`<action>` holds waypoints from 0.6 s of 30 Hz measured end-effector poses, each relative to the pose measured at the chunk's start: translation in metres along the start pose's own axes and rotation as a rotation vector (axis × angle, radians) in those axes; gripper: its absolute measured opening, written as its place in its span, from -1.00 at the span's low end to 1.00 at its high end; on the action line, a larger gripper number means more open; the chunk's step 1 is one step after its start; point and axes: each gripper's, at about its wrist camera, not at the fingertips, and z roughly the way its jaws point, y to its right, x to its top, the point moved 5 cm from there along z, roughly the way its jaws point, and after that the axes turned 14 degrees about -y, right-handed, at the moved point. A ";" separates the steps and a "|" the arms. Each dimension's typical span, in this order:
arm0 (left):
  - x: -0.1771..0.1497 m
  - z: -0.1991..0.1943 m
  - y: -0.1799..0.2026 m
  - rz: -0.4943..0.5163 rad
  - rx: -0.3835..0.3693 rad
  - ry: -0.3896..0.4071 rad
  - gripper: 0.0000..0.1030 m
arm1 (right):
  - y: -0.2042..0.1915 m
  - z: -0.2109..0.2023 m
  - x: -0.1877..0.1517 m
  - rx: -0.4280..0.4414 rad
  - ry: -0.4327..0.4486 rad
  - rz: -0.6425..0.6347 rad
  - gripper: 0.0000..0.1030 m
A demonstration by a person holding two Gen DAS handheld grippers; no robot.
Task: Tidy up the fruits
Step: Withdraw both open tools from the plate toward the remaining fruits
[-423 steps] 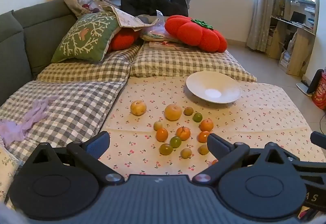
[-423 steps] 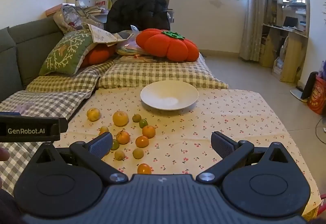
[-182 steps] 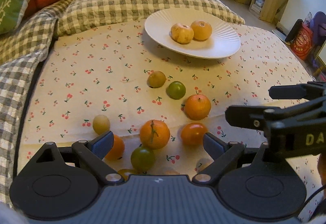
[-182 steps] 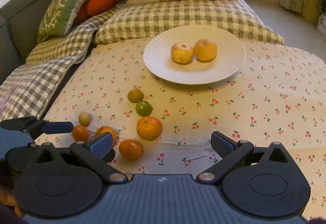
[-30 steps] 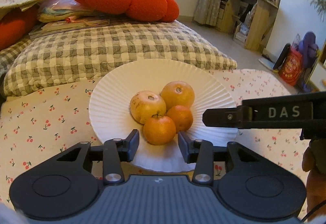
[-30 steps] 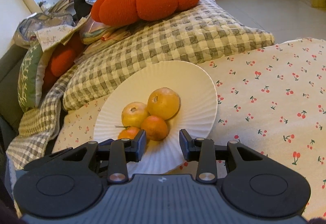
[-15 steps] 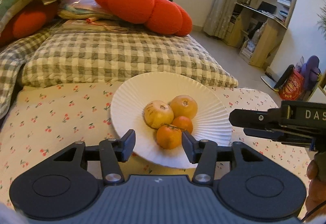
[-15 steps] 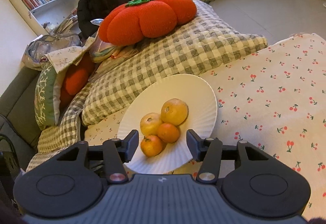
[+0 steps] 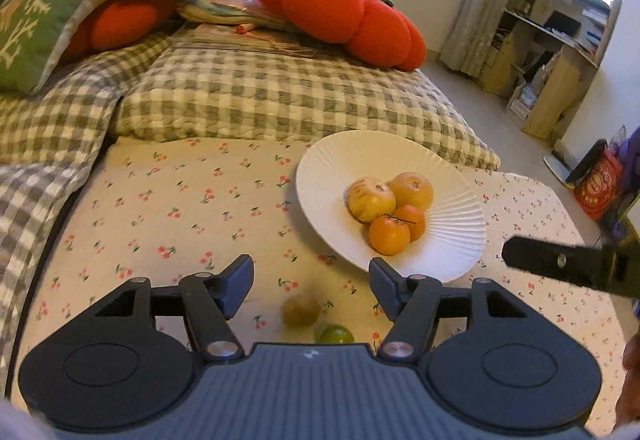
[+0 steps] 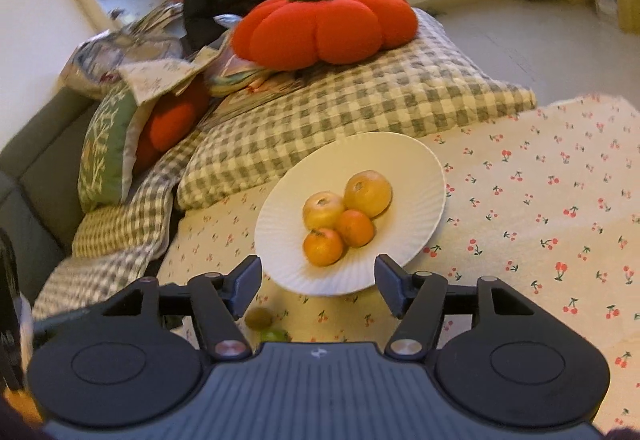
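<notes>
Opening jaws, backed off plate

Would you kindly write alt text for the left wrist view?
A white plate holds four yellow and orange fruits on a cherry-print cloth. The left tongs, opening and holding nothing, frame an olive fruit and a green fruit on the cloth.
</notes>
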 end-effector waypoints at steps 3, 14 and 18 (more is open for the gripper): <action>-0.007 -0.010 -0.007 -0.022 -0.023 -0.003 0.12 | -0.008 -0.001 -0.005 0.002 -0.011 -0.028 0.21; -0.029 -0.032 -0.051 -0.100 -0.004 0.000 0.21 | -0.026 -0.009 -0.035 -0.024 -0.045 -0.113 0.28; -0.042 -0.042 -0.061 -0.099 0.001 0.011 0.23 | -0.033 -0.008 -0.047 -0.031 -0.069 -0.140 0.28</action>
